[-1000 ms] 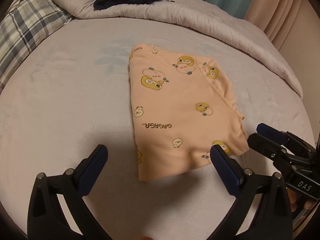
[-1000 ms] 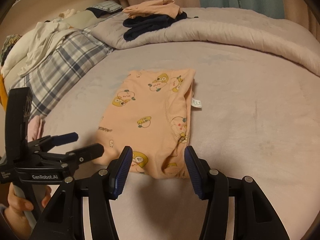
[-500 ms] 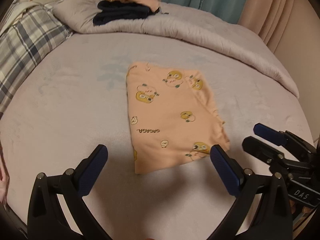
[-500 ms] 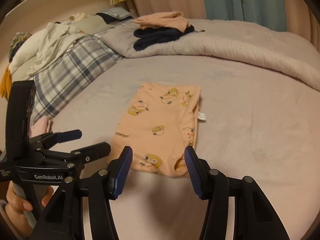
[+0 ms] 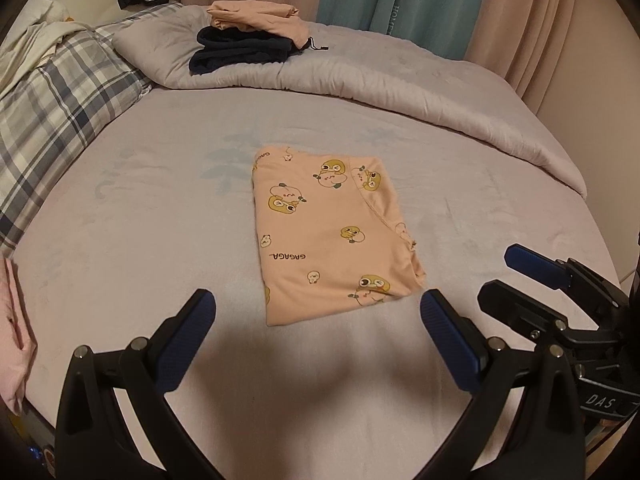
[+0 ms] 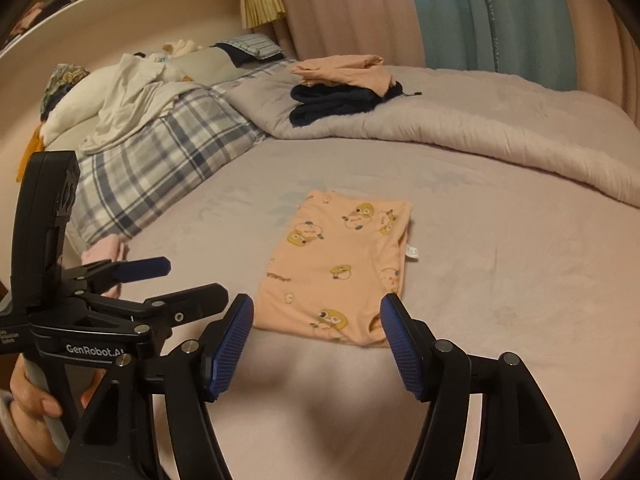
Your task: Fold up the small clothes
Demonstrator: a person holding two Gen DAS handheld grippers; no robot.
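A peach cotton garment printed with yellow cartoon ducks (image 5: 332, 236) is seen folded flat into a smooth rectangle on the mauve plush bedcover (image 5: 132, 216), just beyond both pairs of jaws. The left gripper (image 5: 316, 320) is held wide open and empty; the right gripper (image 6: 316, 340) has just been opened further, with nothing between its jaws.

left wrist: looks down over its fingers at the folded peach garment (image 5: 332, 232) from its near edge | right wrist: same garment (image 6: 340, 268) from nearer its right | shared: garment, bed (image 5: 140, 220), far clothes stack (image 5: 248, 40)

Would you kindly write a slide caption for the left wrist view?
Open left tongs above a folded peach printed garment on the bed, right tongs alongside.
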